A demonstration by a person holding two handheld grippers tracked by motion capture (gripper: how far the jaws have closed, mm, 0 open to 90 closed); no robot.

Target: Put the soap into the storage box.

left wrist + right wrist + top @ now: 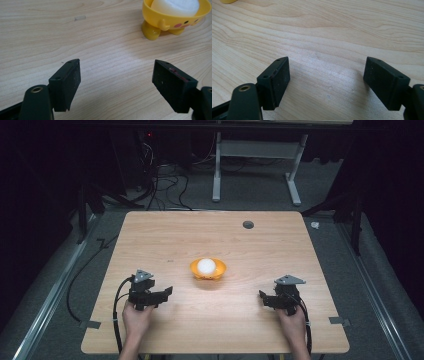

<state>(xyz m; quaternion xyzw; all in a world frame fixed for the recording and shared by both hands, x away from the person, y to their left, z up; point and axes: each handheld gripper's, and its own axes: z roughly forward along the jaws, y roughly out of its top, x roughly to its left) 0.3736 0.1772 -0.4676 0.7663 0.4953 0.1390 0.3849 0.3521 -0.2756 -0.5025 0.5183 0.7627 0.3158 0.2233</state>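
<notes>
Yellow footed bowl [208, 269] holds one white ball [206, 265]; left tool [159, 296] and right tool [266, 299] both spread wide, empty, on the surface [165, 230].

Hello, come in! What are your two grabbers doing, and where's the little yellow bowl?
Left gripper open, empty. Right gripper open, empty. Yellow footed plastic bowl with white ball mid-table, between both. Nothing in the way.

Light wood counter [280, 320], grommet hole [248, 224] near its far edge, grey tape tabs [339, 321] at the near corners. Grey carpet floor [250, 195], dark surroundings. White-legged desk frame [260, 150] behind; cable tangle [165, 182] far left; metal rails [50, 300] along both sides.
</notes>
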